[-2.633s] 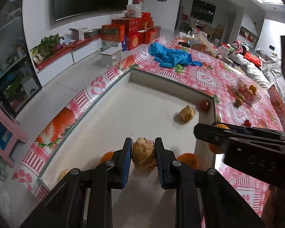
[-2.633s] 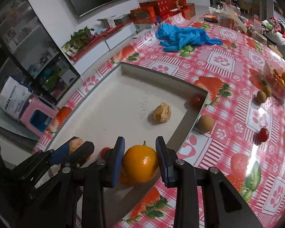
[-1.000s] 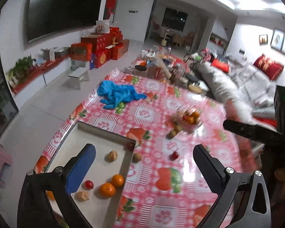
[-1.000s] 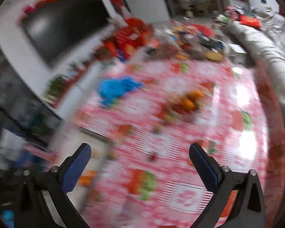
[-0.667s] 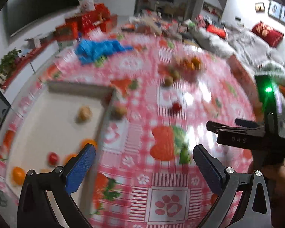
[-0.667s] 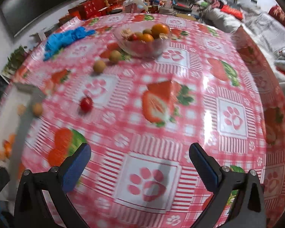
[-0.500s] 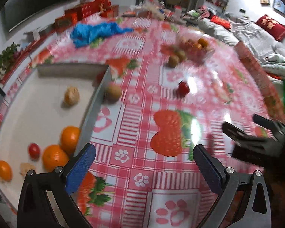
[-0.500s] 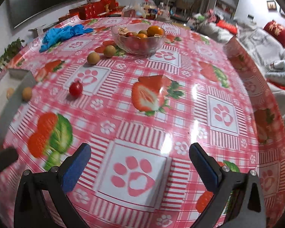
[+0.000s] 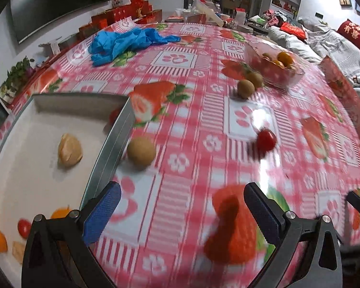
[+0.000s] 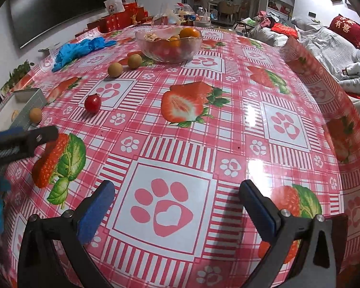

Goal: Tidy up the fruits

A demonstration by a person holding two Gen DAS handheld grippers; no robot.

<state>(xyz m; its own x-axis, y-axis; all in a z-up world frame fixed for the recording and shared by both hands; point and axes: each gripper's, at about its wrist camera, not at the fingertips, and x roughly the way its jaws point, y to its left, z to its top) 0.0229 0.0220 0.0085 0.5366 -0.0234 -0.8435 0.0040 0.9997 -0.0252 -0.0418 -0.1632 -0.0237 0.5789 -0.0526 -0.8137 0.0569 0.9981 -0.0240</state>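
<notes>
Hovering above the checked surface (image 10: 228,129), both tools had their jaws spread wide and empty: the left tool (image 9: 182,206) near the tray (image 9: 112,141), the right tool (image 10: 177,204) over a paw print. A brown fruit (image 9: 141,152) lay just beside the tray wall, a cherry tomato (image 10: 93,103) farther out, and the glass bowl (image 10: 168,45) of fruit beyond.

We read only one text: the red cushion (image 10: 348,31) on the grey sofa (image 10: 333,48) carries gold Chinese characters, 有喜 among them. The white bag (image 10: 113,6) on the red boxes shows a logo too small to read.
</notes>
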